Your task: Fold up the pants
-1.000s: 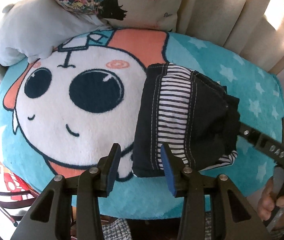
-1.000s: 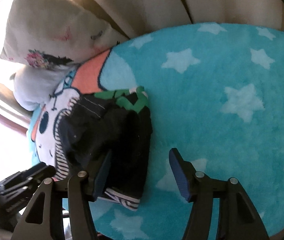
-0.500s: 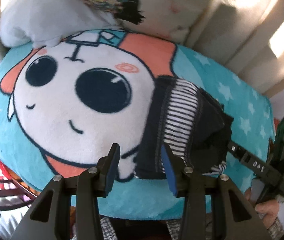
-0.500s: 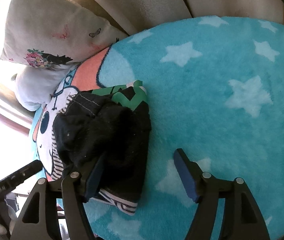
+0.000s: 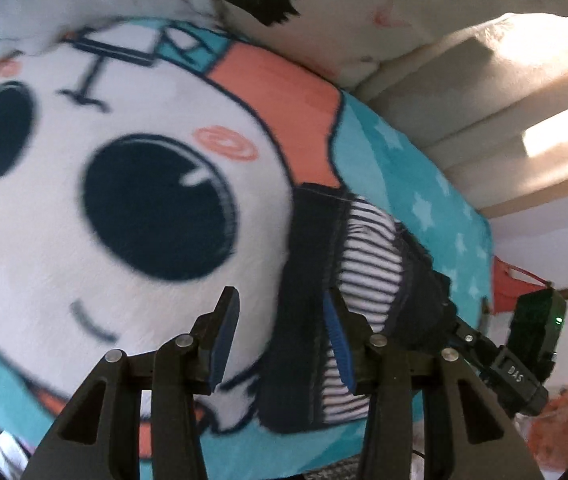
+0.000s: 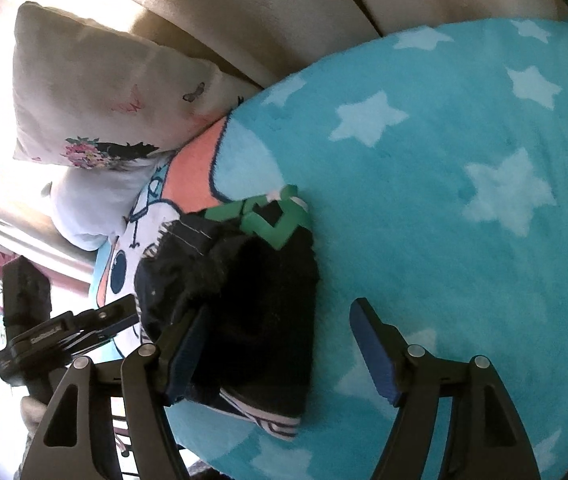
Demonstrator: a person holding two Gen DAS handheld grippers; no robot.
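The folded dark pants (image 5: 363, 264), with striped lining showing, lie on the teal cartoon blanket (image 5: 124, 208). My left gripper (image 5: 282, 340) hovers close over their near left edge. It is open, with dark fabric seen in the gap and neither pad pressing. In the right wrist view the pants (image 6: 268, 300) show a green-patterned band at the far end. My right gripper (image 6: 280, 354) is open wide and straddles their near end. Its left finger (image 6: 186, 356) lies against the cloth and its right finger (image 6: 373, 354) stands apart over the blanket (image 6: 463, 200).
A beige butterfly pillow (image 6: 104, 88) and a pale blue cushion (image 6: 84, 208) lie at the blanket's far end against the beige sofa back (image 6: 284, 12). The right gripper's body (image 5: 519, 376) shows beyond the pants. An orange-red cloth (image 5: 511, 284) hangs past the blanket's edge.
The left gripper swung in closer and lower, so the pants' left edge now lies between its fingers. The right gripper's jaws spread wider around the pants' end.
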